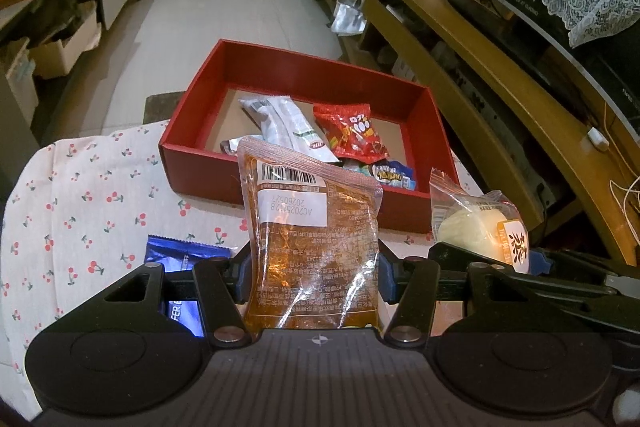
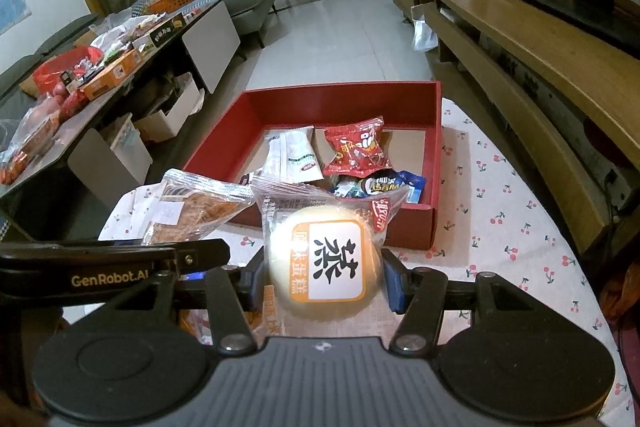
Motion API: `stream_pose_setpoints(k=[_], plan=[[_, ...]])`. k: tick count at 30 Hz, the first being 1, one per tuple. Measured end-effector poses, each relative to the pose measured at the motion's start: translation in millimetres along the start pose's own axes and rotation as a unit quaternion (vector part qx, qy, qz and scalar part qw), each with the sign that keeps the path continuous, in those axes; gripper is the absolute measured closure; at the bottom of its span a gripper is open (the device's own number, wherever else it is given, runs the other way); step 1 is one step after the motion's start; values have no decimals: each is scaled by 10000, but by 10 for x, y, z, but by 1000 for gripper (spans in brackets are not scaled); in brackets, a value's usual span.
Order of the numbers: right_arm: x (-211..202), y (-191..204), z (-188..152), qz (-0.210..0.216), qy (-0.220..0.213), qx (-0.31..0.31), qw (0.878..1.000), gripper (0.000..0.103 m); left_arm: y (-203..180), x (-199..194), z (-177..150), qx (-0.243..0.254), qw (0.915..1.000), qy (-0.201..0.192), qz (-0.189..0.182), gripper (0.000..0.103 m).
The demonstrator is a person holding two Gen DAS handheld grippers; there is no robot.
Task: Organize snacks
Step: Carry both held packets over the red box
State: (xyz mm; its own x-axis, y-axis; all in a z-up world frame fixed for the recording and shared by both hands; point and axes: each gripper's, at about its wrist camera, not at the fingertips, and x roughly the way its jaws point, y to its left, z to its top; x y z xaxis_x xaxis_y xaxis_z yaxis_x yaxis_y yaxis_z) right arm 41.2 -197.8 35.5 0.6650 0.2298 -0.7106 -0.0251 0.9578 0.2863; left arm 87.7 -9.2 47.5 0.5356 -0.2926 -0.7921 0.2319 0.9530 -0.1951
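My left gripper (image 1: 314,267) is shut on a clear packet of brown snack (image 1: 308,227), held upright in front of the red box (image 1: 200,163). In the right wrist view that brown packet (image 2: 192,211) shows at the left. My right gripper (image 2: 322,277) is shut on a wrapped round cake with an orange and white label (image 2: 324,259); the same cake (image 1: 480,223) appears at the right of the left wrist view. The red box (image 2: 434,147) holds several snack packets, among them a white one (image 2: 292,155) and a red one (image 2: 356,147).
The box stands on a cherry-print cloth (image 1: 88,195) over a small table. A blue packet (image 1: 180,255) lies on the cloth under my left gripper. A wooden TV stand (image 2: 520,39) runs along the right. A cluttered low table (image 2: 120,67) is at the left.
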Motion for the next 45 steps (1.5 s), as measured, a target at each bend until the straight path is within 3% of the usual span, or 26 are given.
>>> stream_pose_setpoints(k=[45], plan=[[193, -82, 503, -37, -402, 103, 9991, 26, -68, 102, 476, 26, 9987, -460, 207, 43]])
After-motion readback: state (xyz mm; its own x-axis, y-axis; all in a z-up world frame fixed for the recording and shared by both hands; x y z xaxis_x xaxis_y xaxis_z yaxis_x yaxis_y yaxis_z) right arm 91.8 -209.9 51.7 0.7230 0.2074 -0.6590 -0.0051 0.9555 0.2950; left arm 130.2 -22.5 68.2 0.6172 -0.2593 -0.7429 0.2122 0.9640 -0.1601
